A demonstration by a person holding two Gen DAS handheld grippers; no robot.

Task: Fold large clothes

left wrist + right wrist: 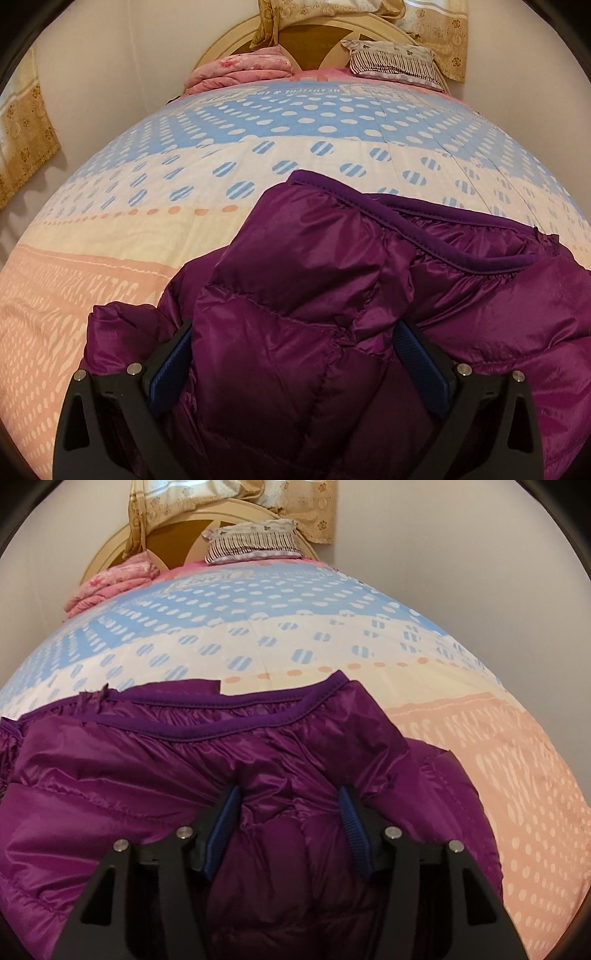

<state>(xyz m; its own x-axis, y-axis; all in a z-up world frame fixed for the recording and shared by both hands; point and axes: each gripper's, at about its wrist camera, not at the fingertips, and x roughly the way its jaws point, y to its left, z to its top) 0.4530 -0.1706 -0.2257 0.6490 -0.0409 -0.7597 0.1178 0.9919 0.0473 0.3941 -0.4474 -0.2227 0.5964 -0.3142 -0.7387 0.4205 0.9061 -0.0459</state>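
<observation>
A shiny purple down jacket [303, 266] lies bunched on the near part of the bed, its darker purple trimmed edge [236, 731] turned toward the headboard. My left gripper [295, 332] stands wide over the jacket's left side. A puffy fold bulges up between its blue pads [421, 362], whose faces still show. My right gripper [290, 801] is set over the jacket's right side. Its jaws stand apart with quilted fabric between the blue pads [221, 827], which do not press on it. Neither gripper lifts the jacket.
The bedspread [207, 155] has blue dotted, cream and peach bands. A folded pink quilt [240, 72] and a striped pillow [395, 61] lie by the round wooden headboard [177, 535]. Beige curtains [314, 506] hang behind. White walls flank the bed.
</observation>
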